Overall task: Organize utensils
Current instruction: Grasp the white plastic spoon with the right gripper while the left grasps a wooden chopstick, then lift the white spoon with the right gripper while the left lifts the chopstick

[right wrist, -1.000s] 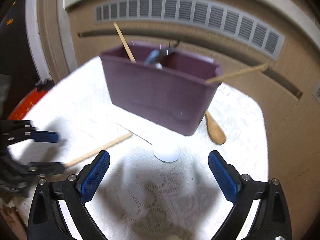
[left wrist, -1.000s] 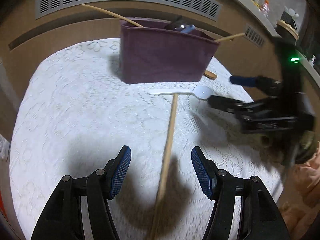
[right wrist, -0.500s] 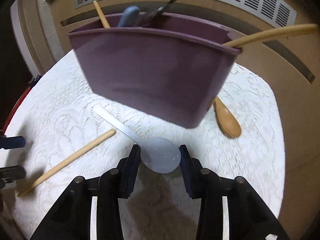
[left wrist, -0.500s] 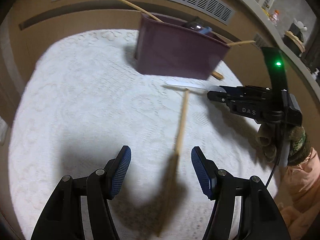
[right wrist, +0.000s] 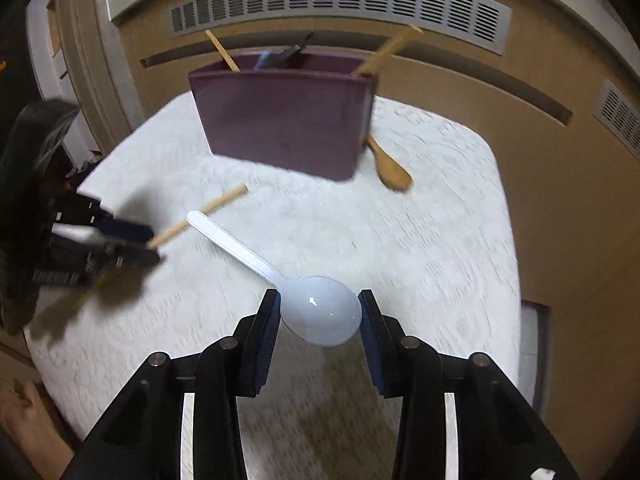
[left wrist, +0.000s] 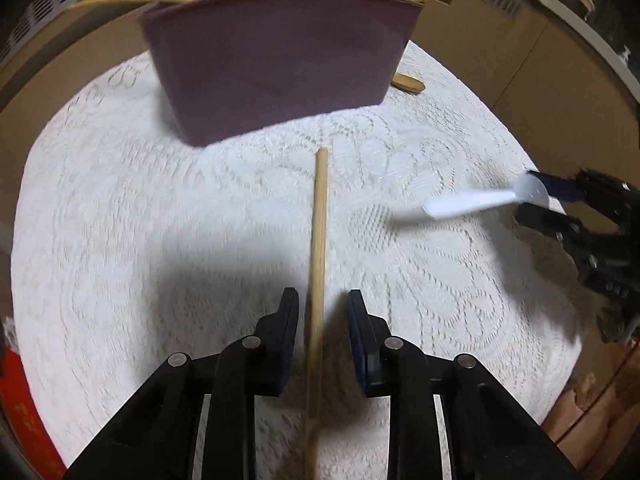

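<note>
Two grippers are at work: the right gripper (right wrist: 318,312) is clamped on the bowl of the white plastic spoon (right wrist: 320,310), and the left gripper (left wrist: 322,312) has its fingers narrowly apart around the wooden stick (left wrist: 319,240), contact unclear. Farther back on the white lace cloth (left wrist: 160,220) stands the purple bin (right wrist: 284,120) with utensils inside, and a wooden spoon (right wrist: 390,166) lies beside it.
</note>
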Available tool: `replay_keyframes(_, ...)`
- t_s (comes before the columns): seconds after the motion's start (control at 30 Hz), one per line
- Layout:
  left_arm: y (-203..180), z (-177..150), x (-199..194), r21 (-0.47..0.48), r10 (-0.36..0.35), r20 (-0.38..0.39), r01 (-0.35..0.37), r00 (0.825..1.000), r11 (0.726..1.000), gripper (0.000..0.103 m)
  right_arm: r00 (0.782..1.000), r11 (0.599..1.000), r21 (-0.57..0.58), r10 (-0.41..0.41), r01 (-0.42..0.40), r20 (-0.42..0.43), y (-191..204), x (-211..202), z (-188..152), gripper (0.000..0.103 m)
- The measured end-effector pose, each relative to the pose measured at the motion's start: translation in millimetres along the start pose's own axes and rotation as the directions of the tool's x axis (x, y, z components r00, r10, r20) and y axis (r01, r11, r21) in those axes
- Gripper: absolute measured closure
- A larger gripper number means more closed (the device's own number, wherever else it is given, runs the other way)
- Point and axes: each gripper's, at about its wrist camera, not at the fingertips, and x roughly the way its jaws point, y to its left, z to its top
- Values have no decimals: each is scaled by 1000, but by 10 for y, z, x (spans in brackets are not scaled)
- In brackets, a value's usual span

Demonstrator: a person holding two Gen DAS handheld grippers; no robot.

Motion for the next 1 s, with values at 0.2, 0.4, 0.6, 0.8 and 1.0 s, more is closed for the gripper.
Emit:
replay_keyframes(0.2, -82, 136, 70, 40, 19, -87, -15, 996, 999, 74, 1000, 1000, -30, 7, -7, -9, -18, -34, -158, 65)
replay_keyframes(0.4, -47, 193, 81, -9, -8, -128, 7, 992, 1000, 72, 1000, 981, -191, 21, -18, 13, 238, -100, -59, 53)
replay_keyframes(0.6, -199, 38, 30, 7, 62, -36, -61, 997, 998, 92, 997, 958, -279, 65, -73, -38, 402, 61, -14, 44)
replay_keyframes(0.8, -145, -322, -181, -123, -24, 95, 35, 995, 992, 95, 989, 959, -258, 90, -117, -114, 448, 343, -5, 44)
replay_keyframes(1.0, -1, -547, -292, -193, -14, 153, 44, 988, 980, 95, 980, 970, -199, 107, -140, -171, 453, 400, 148, 92)
